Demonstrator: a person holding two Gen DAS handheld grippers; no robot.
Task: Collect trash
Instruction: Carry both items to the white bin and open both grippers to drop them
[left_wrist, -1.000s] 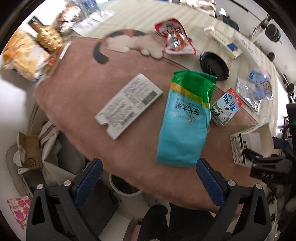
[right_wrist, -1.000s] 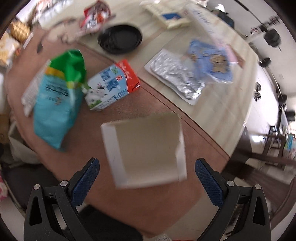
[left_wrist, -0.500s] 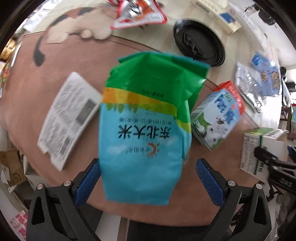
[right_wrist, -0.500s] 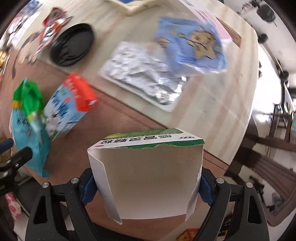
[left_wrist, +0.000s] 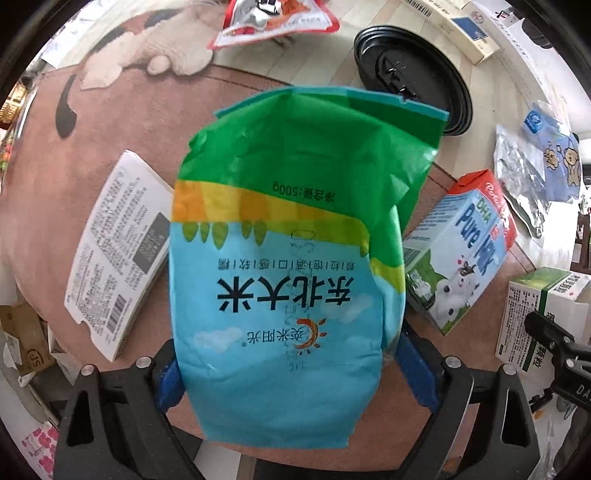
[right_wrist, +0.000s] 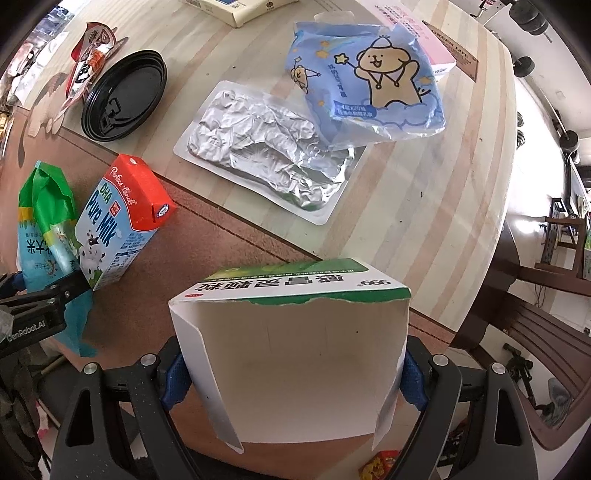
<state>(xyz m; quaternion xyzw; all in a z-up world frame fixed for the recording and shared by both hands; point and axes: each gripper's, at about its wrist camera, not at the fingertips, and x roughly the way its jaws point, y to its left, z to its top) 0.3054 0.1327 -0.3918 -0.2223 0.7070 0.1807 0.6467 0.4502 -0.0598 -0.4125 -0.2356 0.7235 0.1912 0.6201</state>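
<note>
The left gripper (left_wrist: 290, 373) points straight down over the brown mat (left_wrist: 122, 122), and the blue-and-green rice bag (left_wrist: 291, 236) fills the middle of its view, lying flat with its green top toward 12 o'clock and its lower end between the two blue pads (left_wrist: 168, 384). The jaws are closing on the bag; its edges cover most of both pads, so whether they already press on it cannot be told. At 9 o'clock of the bag a white printed carton (left_wrist: 118, 251) lies flat, its near edge tucked under the bag's side. At 3 o'clock lies the milk carton (left_wrist: 461, 258), partly hidden by the bag; at 1 o'clock the black lid (left_wrist: 413, 77) has its lower rim behind the green top. A red snack wrapper (left_wrist: 273, 18) at 12 o'clock is cut off by the frame. The right gripper (right_wrist: 291, 373) shows its own view blocked low down by an opened green-and-white box (right_wrist: 291, 354), whose white inside faces the camera. The box sits between the blue pads (right_wrist: 173, 376), both sides meeting them, so the jaws look clamped on it. Beyond, at 12 o'clock, lie a crumpled foil pouch (right_wrist: 266, 147) and a blue cartoon bag (right_wrist: 369, 85) overlapping its corner. The left gripper's dark body intrudes at 9 o'clock.
</note>
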